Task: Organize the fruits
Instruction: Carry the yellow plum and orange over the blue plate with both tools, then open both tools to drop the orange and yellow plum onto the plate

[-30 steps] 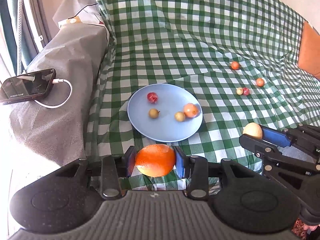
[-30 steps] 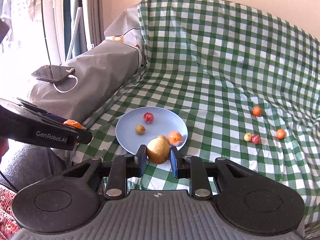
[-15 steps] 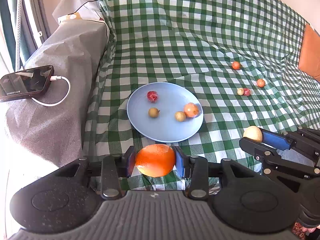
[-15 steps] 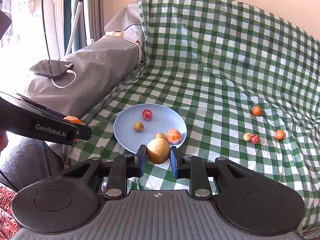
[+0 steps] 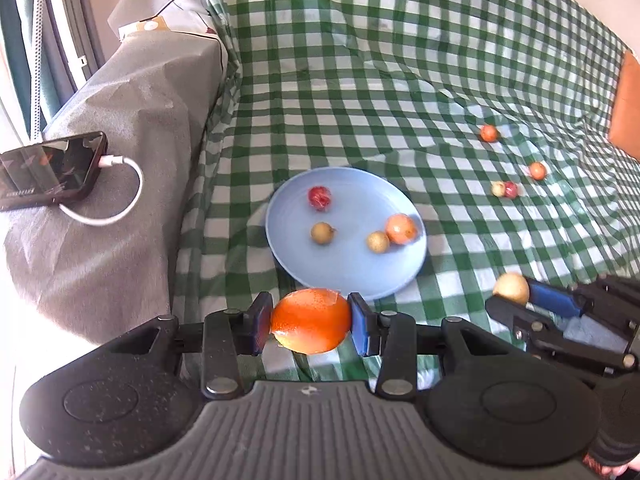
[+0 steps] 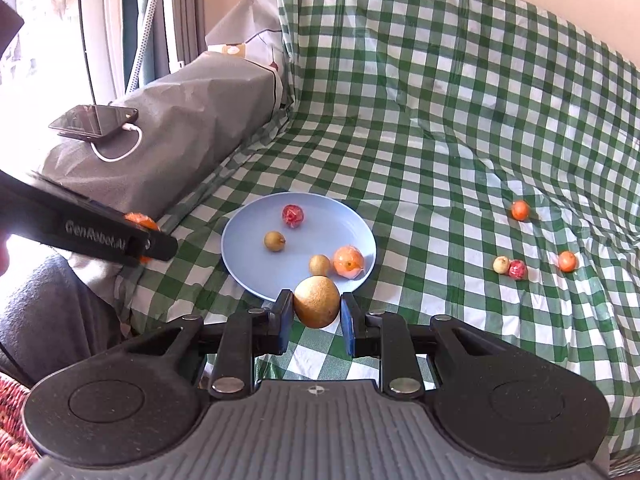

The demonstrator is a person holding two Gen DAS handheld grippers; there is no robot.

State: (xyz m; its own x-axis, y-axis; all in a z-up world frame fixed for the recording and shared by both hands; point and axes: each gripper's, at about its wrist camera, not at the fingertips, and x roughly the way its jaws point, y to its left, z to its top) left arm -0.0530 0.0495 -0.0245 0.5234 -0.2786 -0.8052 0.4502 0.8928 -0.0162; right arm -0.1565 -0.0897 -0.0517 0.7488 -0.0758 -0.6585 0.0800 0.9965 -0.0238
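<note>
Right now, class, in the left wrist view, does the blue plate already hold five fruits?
No: the blue plate holds four fruits, while the orange is clamped in the left gripper.

Green-and-white checks all over the cloth, a pale blue plate at centre frame. On it, one red fruit, two tan ones, one orange. Bright orange fruit between blue pads; a golden-brown pear low centre. Grey cover upper left, black phone, white cable.
</note>
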